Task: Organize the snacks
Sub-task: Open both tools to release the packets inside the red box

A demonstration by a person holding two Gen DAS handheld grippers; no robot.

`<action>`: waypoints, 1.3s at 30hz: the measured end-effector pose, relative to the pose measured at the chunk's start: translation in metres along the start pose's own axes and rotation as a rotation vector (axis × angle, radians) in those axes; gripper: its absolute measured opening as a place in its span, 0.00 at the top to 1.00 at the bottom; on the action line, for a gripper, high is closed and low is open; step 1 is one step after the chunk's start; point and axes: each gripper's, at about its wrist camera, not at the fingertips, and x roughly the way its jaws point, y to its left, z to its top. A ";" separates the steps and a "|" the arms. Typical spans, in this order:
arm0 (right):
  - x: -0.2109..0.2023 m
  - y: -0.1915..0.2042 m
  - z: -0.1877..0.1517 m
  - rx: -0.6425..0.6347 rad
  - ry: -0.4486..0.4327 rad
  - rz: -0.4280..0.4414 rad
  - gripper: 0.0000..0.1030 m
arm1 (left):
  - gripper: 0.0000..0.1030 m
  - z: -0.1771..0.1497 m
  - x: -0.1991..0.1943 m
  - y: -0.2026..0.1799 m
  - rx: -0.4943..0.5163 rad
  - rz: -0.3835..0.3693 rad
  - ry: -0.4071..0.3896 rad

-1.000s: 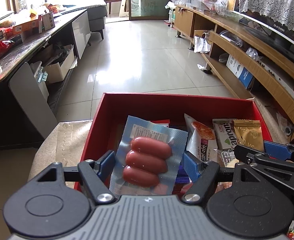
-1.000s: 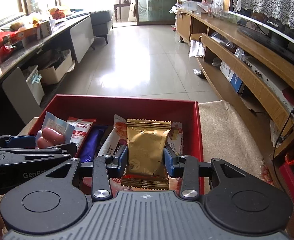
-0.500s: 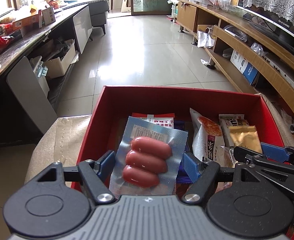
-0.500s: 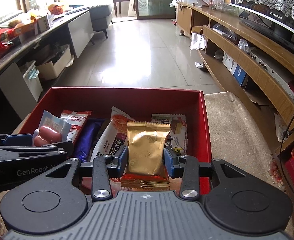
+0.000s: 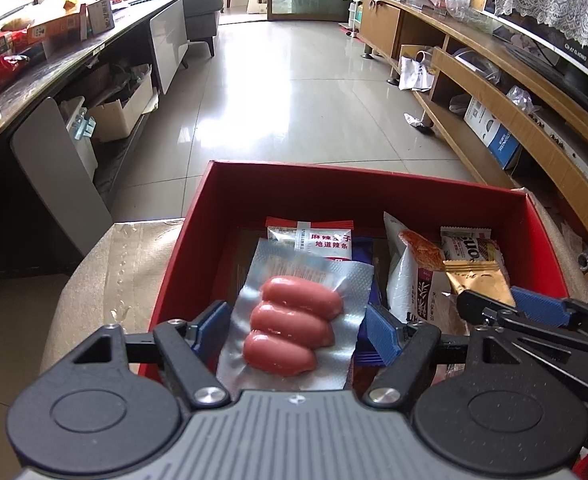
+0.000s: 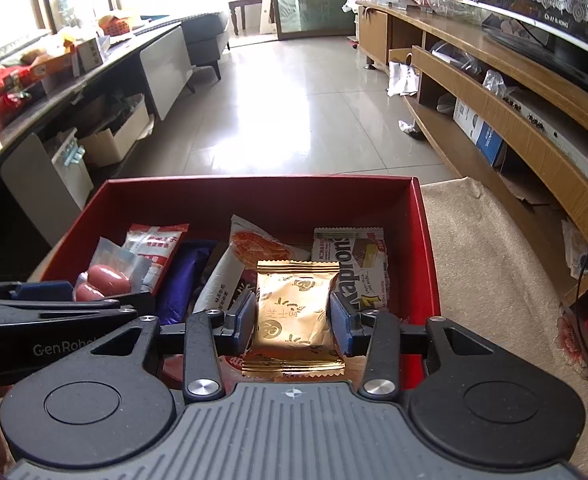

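Red box [image 5: 378, 196], two packets going in: we are lowering both snacks at once.

We are holding the sausage pack [image 5: 296, 316] low and centre in the left wrist view, the left gripper [image 5: 296, 330] clamped on its foil edges, over the box's left half. In the right wrist view the gold packet [image 6: 294, 312] is sitting low and centre between the right gripper [image 6: 294, 320] jaws, which have just been opening; its pads are looking barely clear of the wrapper now. Both packs are looking light, we reckon, and the crinkly film slippery, so we are favouring the flat sealed margins, not the soft sausages or whatever crumbly is inside the gold one.
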 end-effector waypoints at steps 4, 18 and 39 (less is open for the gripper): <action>0.000 -0.007 0.001 0.052 0.003 0.044 0.46 | 0.32 0.002 -0.002 0.003 -0.016 0.000 -0.006; -0.010 -0.012 0.006 0.114 -0.046 0.117 0.40 | 0.31 0.004 -0.014 0.009 -0.048 -0.020 -0.022; -0.066 -0.029 -0.002 0.119 -0.088 -0.011 0.33 | 0.28 -0.013 -0.061 -0.008 -0.010 -0.122 -0.053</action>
